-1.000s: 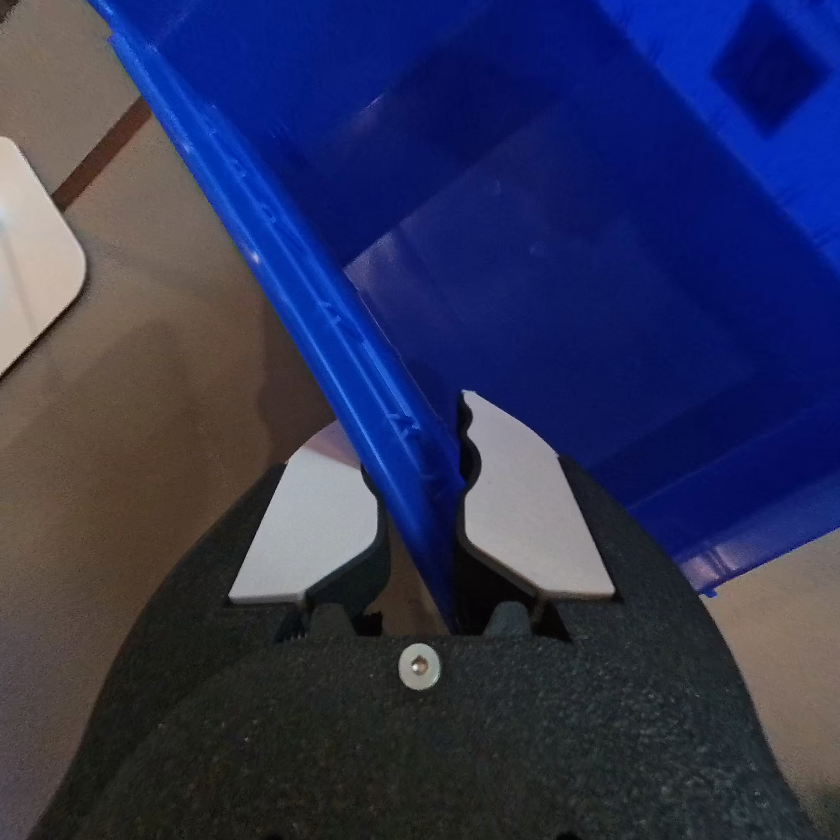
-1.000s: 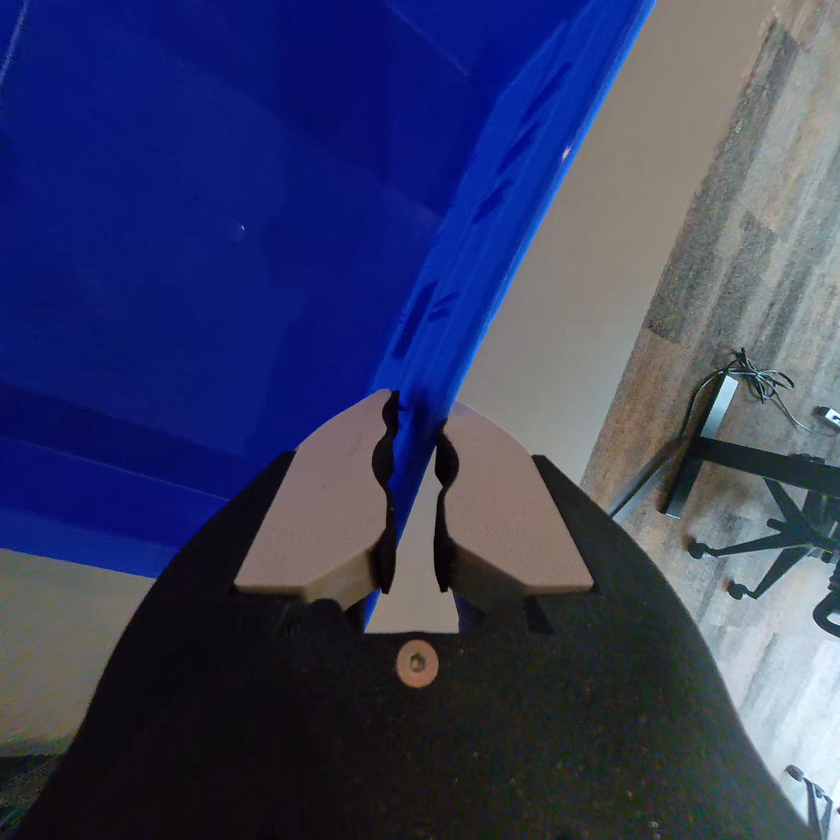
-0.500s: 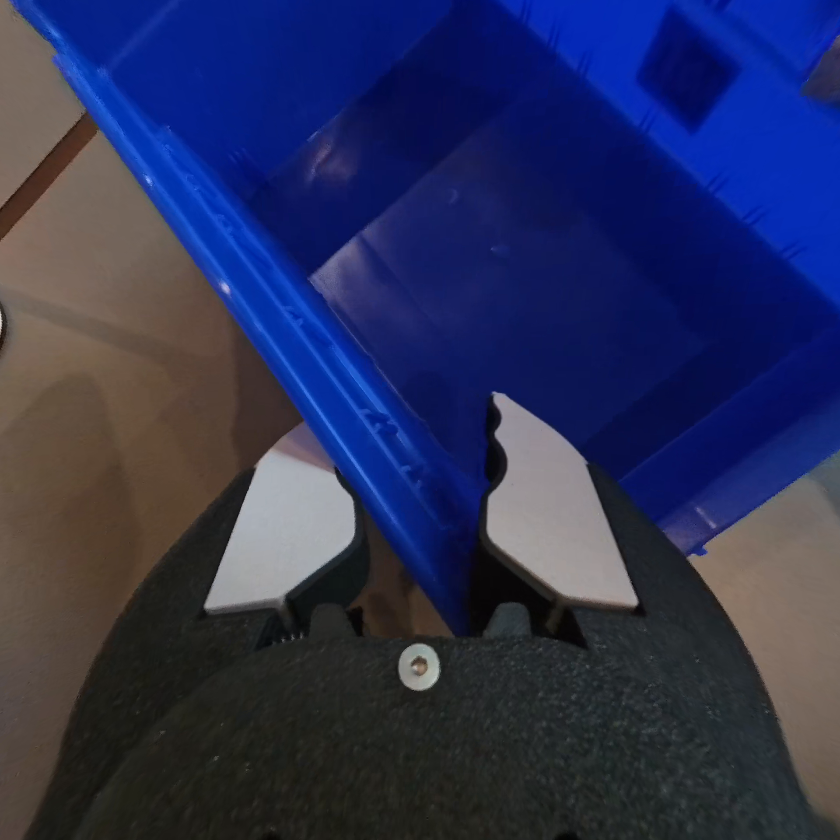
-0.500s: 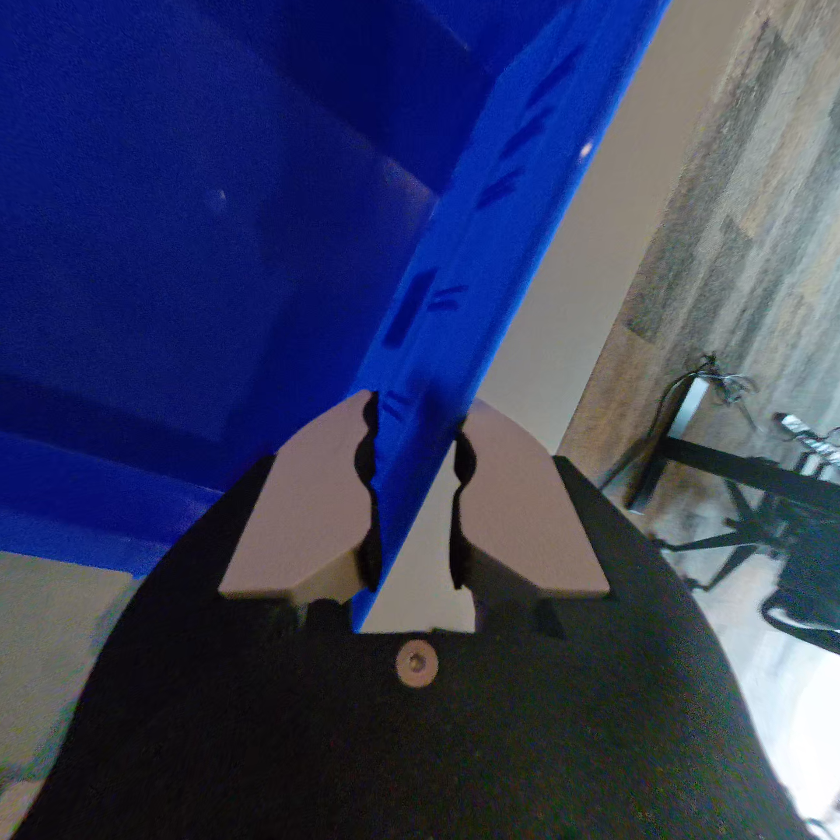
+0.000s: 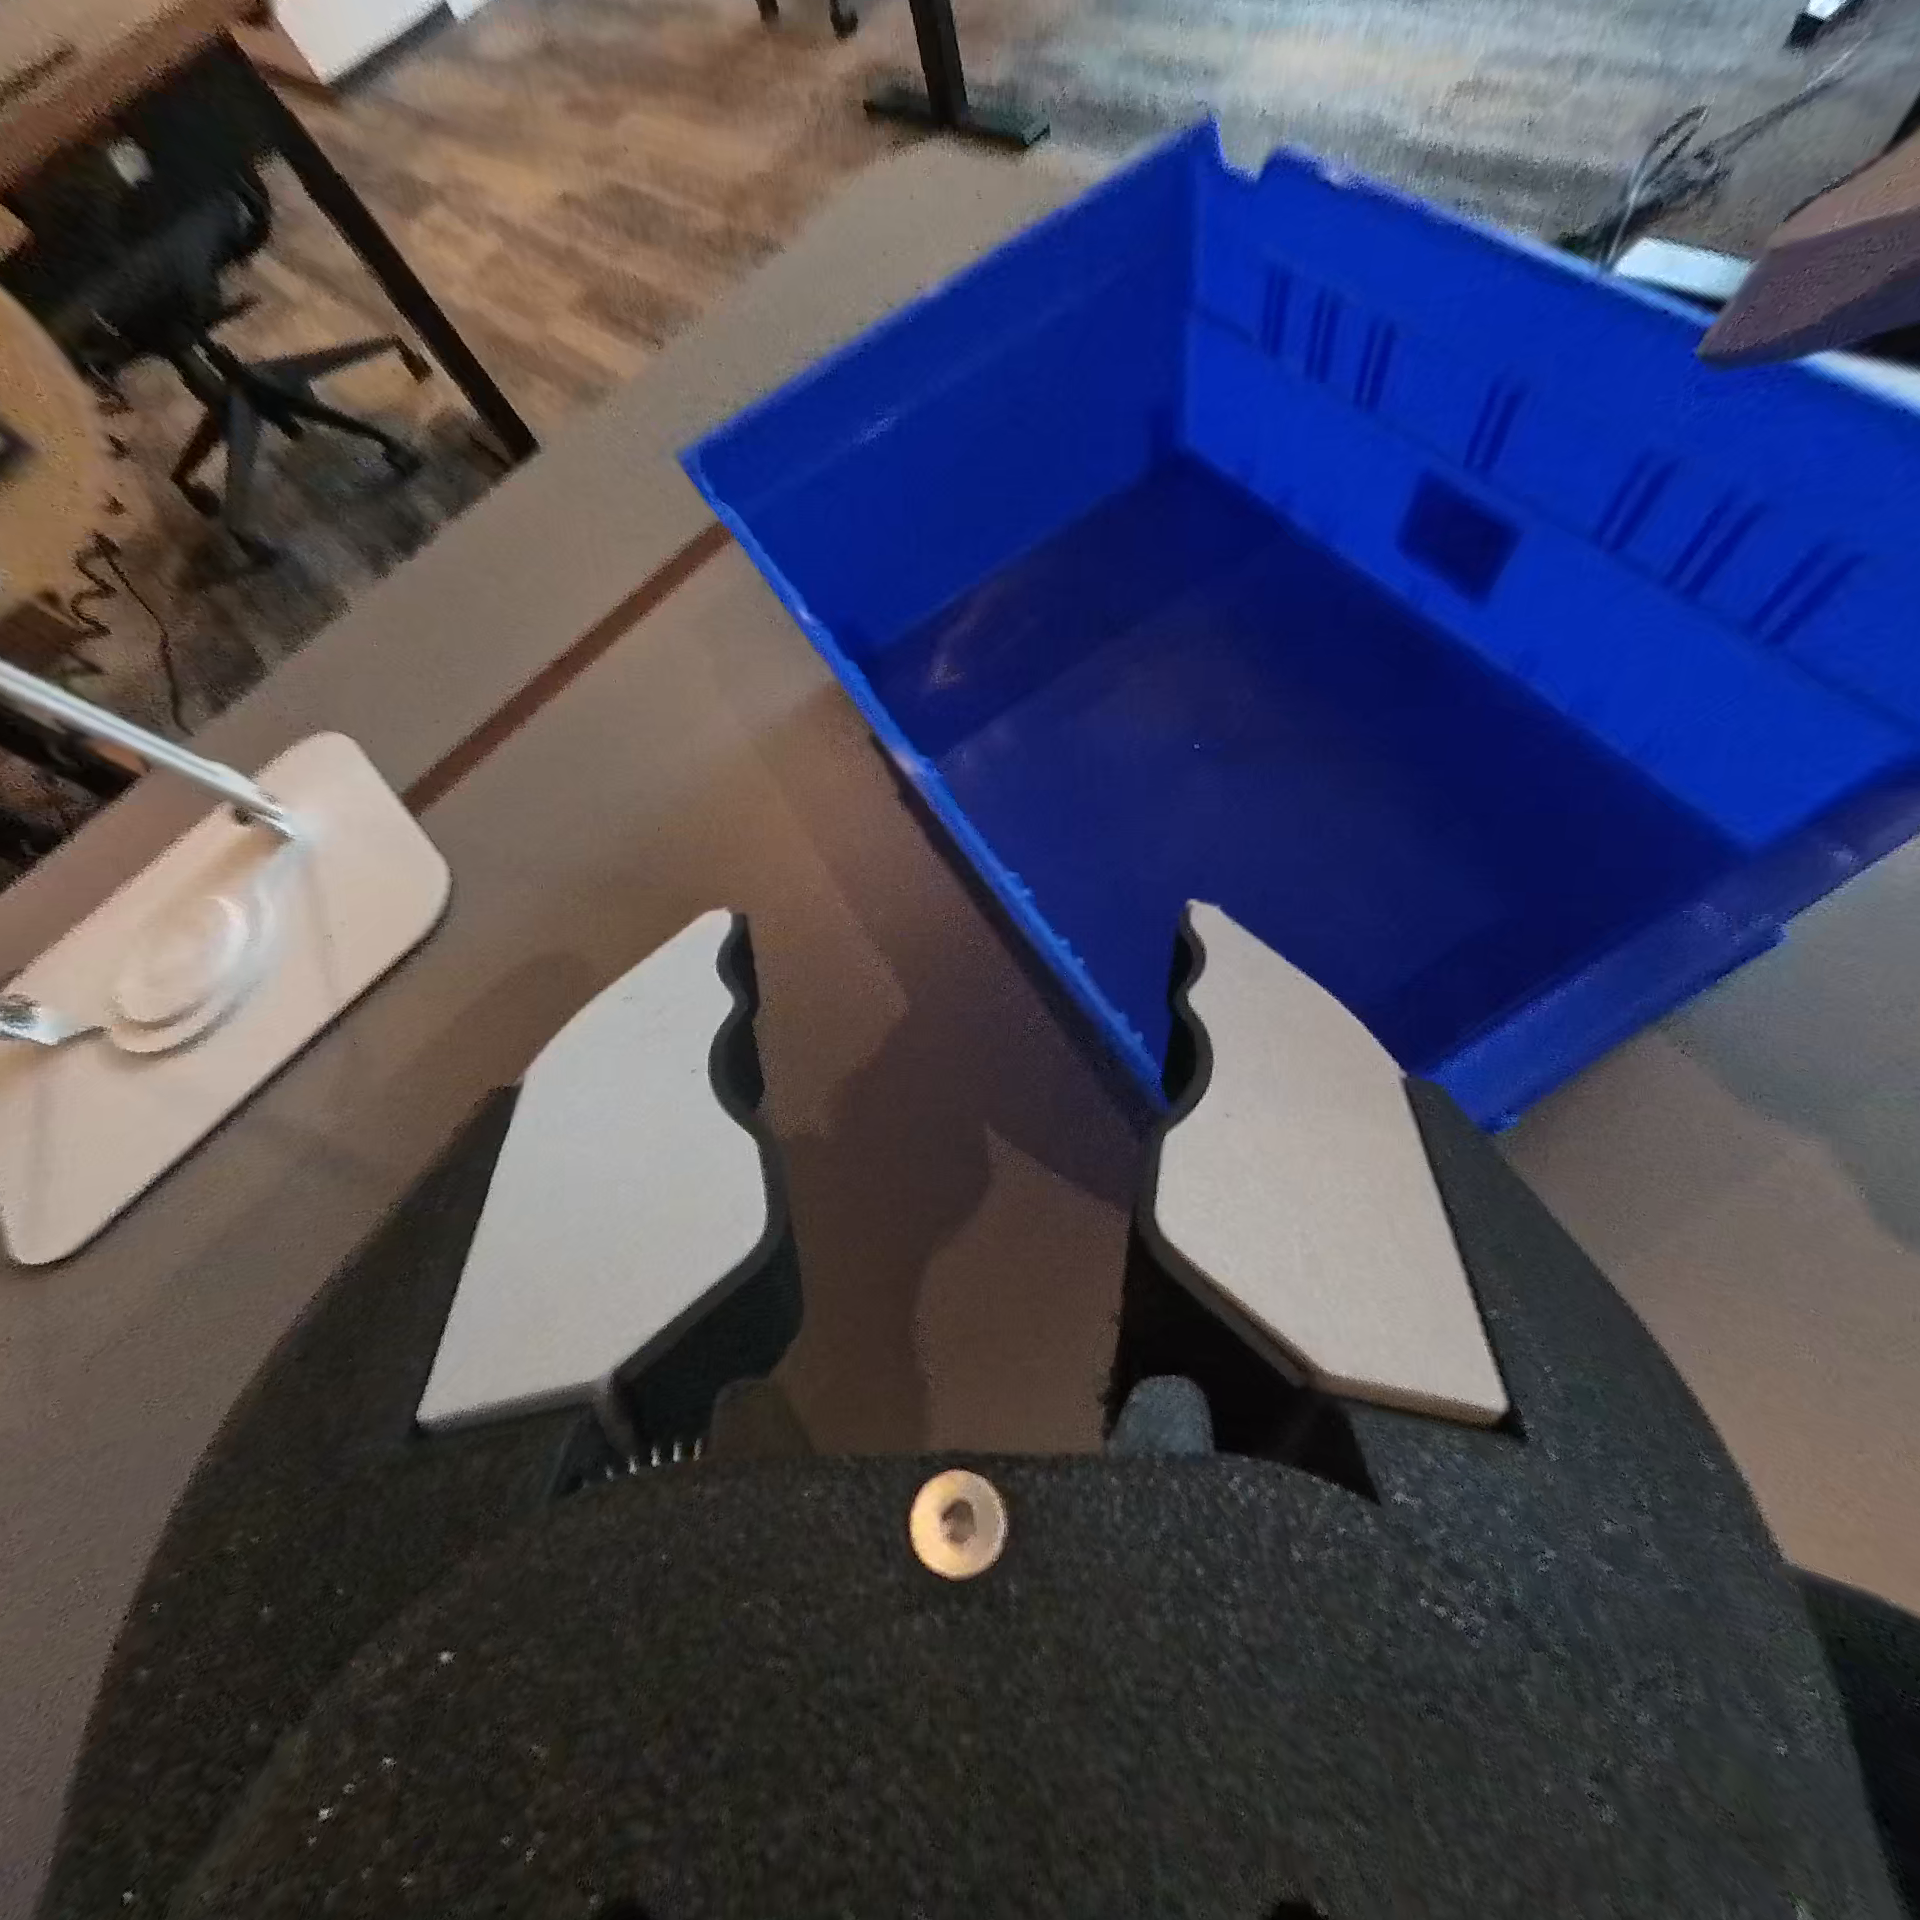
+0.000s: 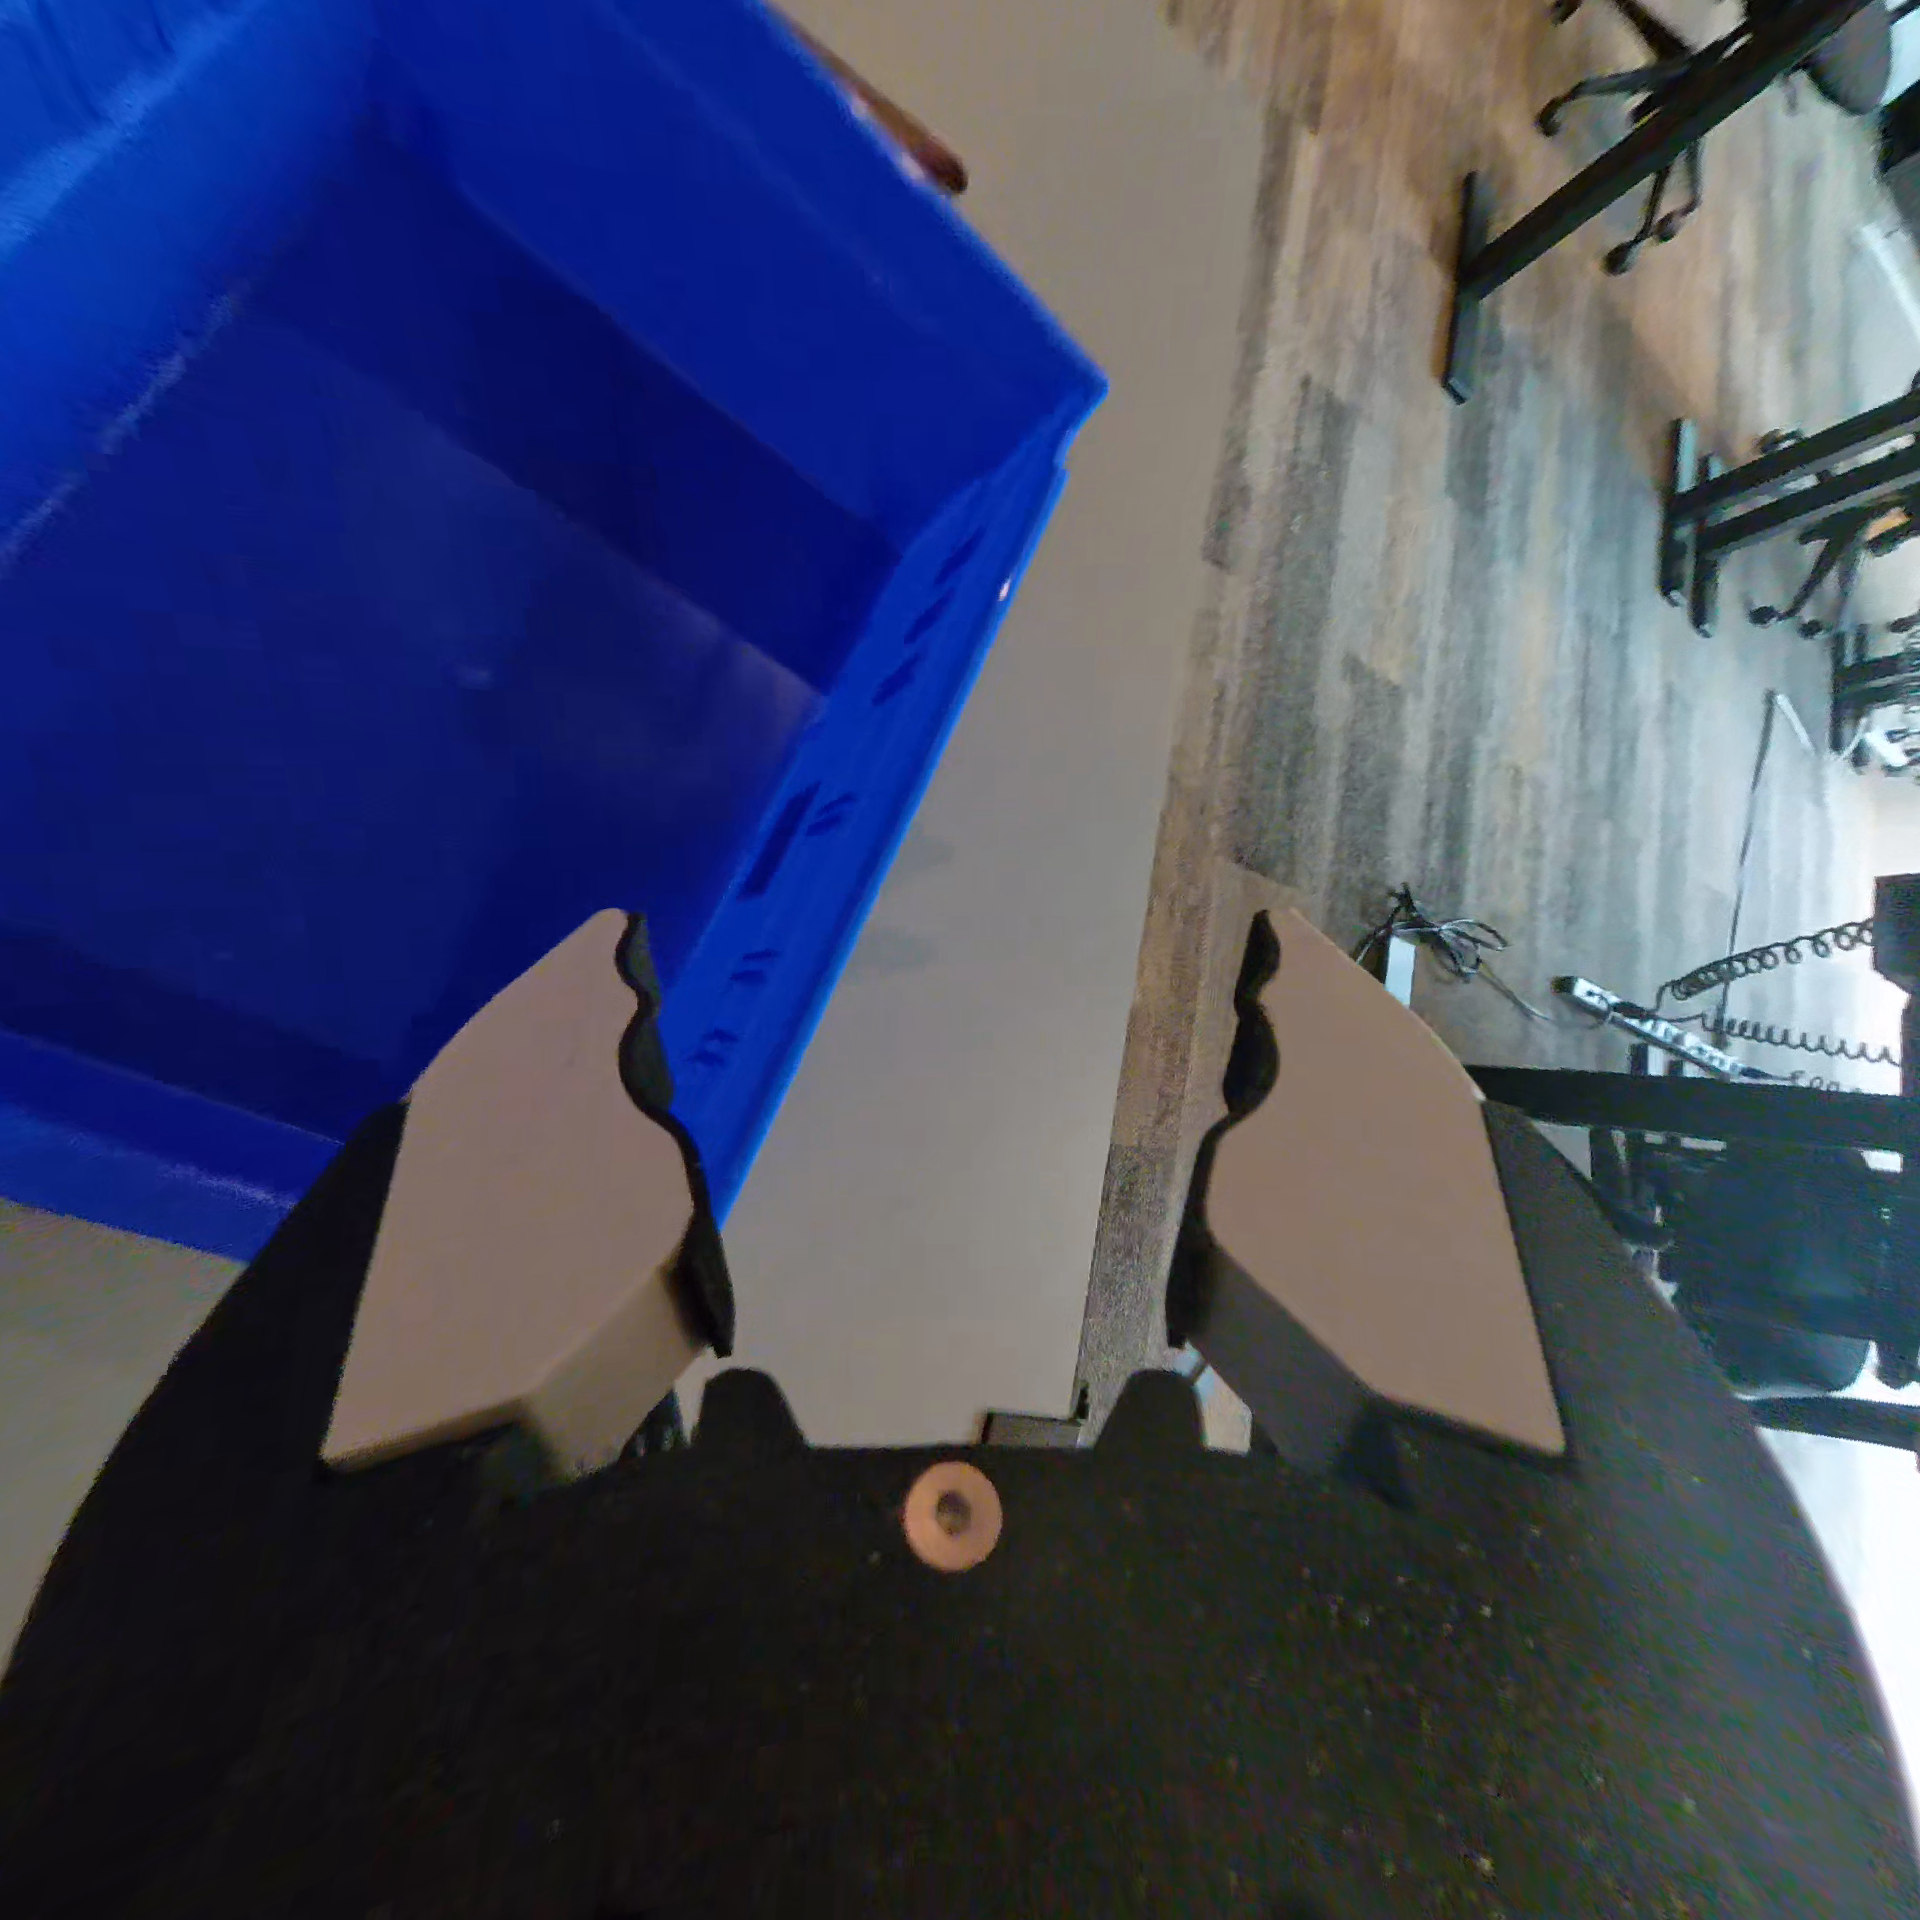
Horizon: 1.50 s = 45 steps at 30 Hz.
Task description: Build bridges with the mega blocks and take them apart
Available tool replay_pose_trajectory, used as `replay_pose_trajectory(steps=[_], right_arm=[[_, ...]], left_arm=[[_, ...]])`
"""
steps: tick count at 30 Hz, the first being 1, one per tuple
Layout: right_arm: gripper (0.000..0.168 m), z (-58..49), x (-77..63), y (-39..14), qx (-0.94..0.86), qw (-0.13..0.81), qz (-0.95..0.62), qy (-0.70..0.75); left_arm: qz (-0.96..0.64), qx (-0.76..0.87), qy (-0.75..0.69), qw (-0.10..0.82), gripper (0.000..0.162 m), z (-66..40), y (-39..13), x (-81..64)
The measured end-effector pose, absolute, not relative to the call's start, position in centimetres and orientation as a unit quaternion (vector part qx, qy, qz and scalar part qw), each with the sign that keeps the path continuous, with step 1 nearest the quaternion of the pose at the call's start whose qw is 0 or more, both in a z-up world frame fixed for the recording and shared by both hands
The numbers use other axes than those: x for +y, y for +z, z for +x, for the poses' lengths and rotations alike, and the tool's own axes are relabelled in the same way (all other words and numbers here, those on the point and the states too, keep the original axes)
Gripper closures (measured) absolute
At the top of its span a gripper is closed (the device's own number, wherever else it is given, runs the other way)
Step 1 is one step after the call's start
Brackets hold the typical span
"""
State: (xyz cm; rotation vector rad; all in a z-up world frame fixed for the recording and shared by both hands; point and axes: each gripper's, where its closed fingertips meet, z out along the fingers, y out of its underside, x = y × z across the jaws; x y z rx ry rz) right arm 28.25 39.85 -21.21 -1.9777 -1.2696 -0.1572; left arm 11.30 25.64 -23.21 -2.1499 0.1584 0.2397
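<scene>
An empty blue plastic bin (image 5: 1299,748) stands on the tan table; no mega blocks show in either view. My left gripper (image 5: 961,935) is open and empty, pulled back from the bin's left wall, its right finger in front of the bin's near corner. My right gripper (image 6: 940,956) is open and empty beside the bin's right wall (image 6: 862,727), its left finger overlapping the bin's rim. The bin's inside (image 6: 364,675) is bare. A dark tip of the other gripper (image 5: 1829,281) shows past the bin's far right edge in the left wrist view.
A white stand base with a metal rod (image 5: 208,956) lies on the table to the left. The table edge (image 6: 1164,935) runs just right of the bin; beyond it are the floor, cables and chair legs (image 6: 1766,520). A dark desk and chair (image 5: 239,343) stand far left.
Both grippers have opened and let go of the bin's side walls, then drawn back. The bin now rests on the table, farther from both cameras.
</scene>
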Motion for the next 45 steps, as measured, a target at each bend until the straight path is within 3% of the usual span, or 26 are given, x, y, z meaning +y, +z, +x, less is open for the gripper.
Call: replay_pose_trajectory(steps=[8, 14, 23, 37, 45], right_arm=[[0.063, 21.4, 34.1, -15.1, -0.493, 0.471, -0.731, 0.032], [0.073, 13.8, 29.0, -12.6, -0.527, 0.490, -0.684, 0.117], [0.081, 3.0, 22.1, -7.3, -0.573, 0.521, -0.595, 0.215], [0.080, -5.1, 20.3, -6.6, -0.550, 0.542, -0.558, 0.302], [0.081, -5.2, 23.4, -8.3, -0.539, 0.558, -0.577, 0.255]], left_arm=[[-0.825, 0.070, 0.063, 0.558, 0.086, 7.0, -16.1, 20.2], [-0.759, 0.074, 0.023, 0.646, 0.089, 2.3, -9.5, 15.7], [-0.684, 0.050, 0.084, 0.723, 0.100, -8.8, -2.8, 7.8], [-0.692, -0.007, 0.148, 0.706, 0.114, -20.8, -4.1, 1.1], [-0.706, -0.023, 0.169, 0.687, 0.116, -22.9, -5.1, 0.7]])
